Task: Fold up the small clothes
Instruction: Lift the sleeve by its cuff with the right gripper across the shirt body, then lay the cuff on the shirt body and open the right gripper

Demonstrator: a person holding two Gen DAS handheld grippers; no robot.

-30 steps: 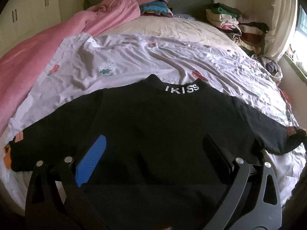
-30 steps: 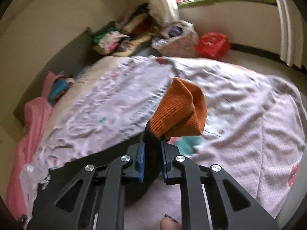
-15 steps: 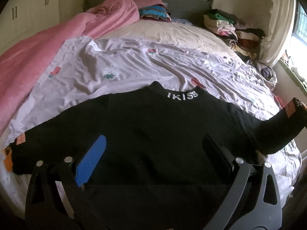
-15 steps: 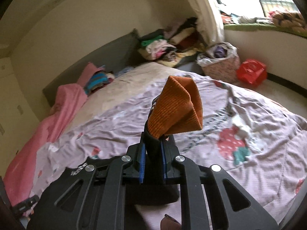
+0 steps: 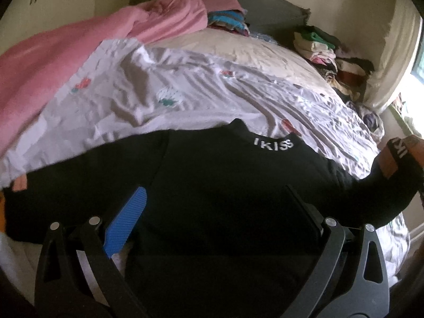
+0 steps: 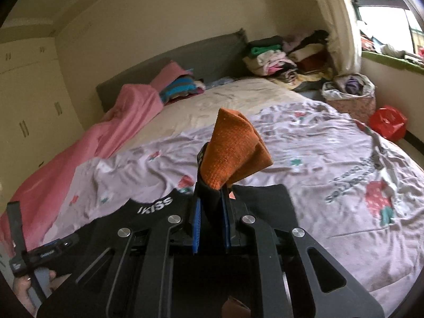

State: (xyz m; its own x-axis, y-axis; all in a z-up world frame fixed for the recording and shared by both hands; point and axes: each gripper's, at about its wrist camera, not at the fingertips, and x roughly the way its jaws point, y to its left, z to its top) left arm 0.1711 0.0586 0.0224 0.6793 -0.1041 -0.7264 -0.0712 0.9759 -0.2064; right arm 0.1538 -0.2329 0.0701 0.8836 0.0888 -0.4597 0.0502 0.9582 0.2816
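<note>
A small black sweater (image 5: 225, 185) with "IKISS" on the collar lies flat on the lilac bedsheet (image 5: 185, 95). My left gripper (image 5: 212, 212) is open and empty just above the sweater's lower body. My right gripper (image 6: 210, 228) is shut on the sweater's right sleeve near its orange cuff (image 6: 233, 148). The sleeve is lifted off the bed; it shows raised at the right edge of the left wrist view (image 5: 392, 175). The collar also shows in the right wrist view (image 6: 156, 205).
A pink blanket (image 5: 53, 61) lies along the bed's left side. Folded clothes sit by the headboard (image 6: 180, 87) and in piles at the far right corner (image 6: 281, 58). A full basket (image 6: 352, 92) and a red bag (image 6: 388, 123) stand beside the bed.
My right gripper has lifted the right sleeve off the bed and carried it inward toward the sweater's body. My left gripper has stayed open, shifting slightly.
</note>
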